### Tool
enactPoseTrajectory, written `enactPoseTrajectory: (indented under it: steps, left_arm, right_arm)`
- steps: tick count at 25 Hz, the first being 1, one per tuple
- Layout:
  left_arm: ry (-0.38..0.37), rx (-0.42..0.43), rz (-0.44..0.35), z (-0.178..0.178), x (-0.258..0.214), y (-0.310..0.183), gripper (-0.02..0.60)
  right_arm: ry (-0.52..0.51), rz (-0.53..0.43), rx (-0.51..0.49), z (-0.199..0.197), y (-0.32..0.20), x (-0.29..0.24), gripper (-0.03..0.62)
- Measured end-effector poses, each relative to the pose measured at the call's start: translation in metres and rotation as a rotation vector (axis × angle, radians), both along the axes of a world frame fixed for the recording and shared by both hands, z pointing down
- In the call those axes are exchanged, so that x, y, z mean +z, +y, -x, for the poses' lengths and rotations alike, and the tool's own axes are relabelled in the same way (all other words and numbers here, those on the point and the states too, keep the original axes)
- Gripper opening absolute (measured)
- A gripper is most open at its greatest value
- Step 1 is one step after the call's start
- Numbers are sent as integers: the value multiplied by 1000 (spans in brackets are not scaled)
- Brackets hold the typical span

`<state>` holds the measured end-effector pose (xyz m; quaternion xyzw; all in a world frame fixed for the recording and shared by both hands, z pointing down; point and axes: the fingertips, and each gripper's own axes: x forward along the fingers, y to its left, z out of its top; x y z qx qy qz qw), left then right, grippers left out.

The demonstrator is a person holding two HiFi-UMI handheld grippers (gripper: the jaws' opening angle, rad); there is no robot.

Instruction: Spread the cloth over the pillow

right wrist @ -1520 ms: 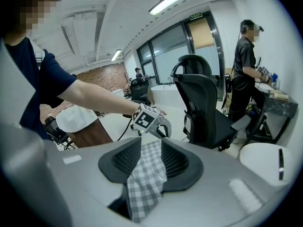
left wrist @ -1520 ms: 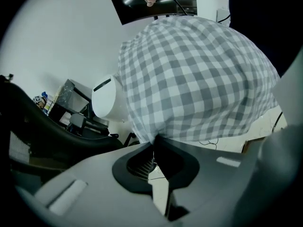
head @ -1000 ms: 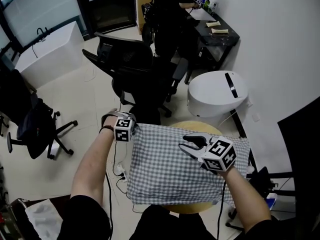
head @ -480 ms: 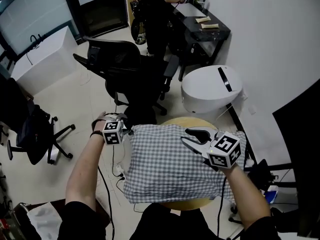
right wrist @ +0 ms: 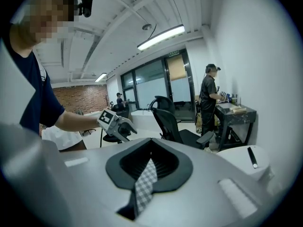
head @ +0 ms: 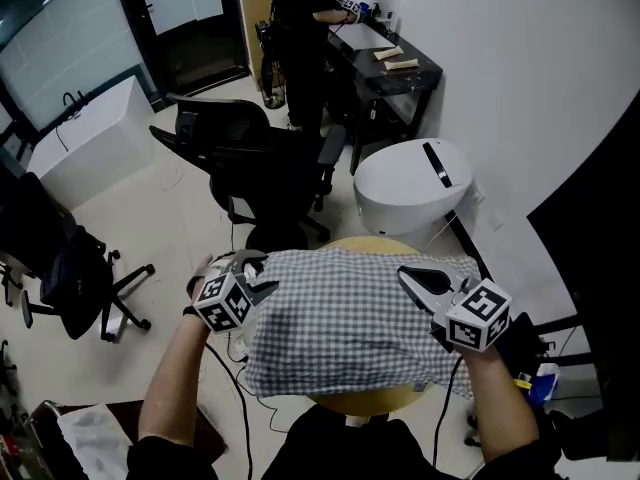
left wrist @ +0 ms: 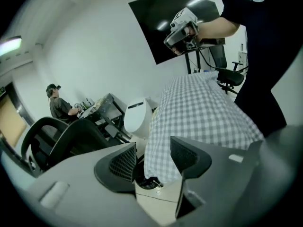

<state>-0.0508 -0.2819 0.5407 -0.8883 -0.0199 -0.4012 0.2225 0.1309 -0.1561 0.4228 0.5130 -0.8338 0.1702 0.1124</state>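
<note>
Pale floor tiles and a white wall surround a small round wooden table (head: pixel 372 404). A black office chair (head: pixel 250 148) stands beyond its far edge and a white drum-shaped unit (head: pixel 410 183) past its far right edge. Further back a person (head: pixel 300 13) stands at a black desk (head: pixel 400 68). The grey-and-white checked cloth (head: pixel 345 318) covers almost the whole tabletop, humped up over something soft; the pillow beneath it is hidden in every view. The fabric hangs past the table's left edge and droops over the near edge, where only a sliver of wood shows. At the table's left edge the left gripper (head: pixel 257 278) hangs just beside the cloth's side. Its jaws have just been opening and stand wide apart. The left gripper view shows the cloth's edge in line with the gap, but neither pad presses on it. Near the table's right edge the right gripper (head: pixel 410 275) sits above the cloth's far right corner. Its jaws have just closed and are pinched together on a narrow fold of the checked fabric, which trails out from between the pads in the right gripper view. Bare forearms reach in from the near side, and the two grippers are well apart across the cloth's width.
</note>
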Motion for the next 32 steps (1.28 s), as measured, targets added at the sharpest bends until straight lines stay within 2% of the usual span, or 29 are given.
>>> enactPoseTrajectory:
  steps: [4, 7, 13, 22, 32]
  left_arm:
    - [95, -16, 38, -9, -32, 69, 218]
    - [139, -41, 72, -12, -47, 120, 218]
    - [250, -113, 198, -23, -63, 218, 218]
    - [254, -90, 199, -25, -71, 335, 218]
    - [209, -119, 218, -13, -42, 395, 218]
  right_arm:
    - [-26, -30, 23, -7, 44, -12, 8]
    - [-25, -45, 33, -8, 79, -15, 8]
    - [-12, -87, 36, -11, 153, -20, 6]
    - [-31, -81, 47, -2, 256, -10, 6]
    - [-23, -89, 70, -16, 307, -4, 6]
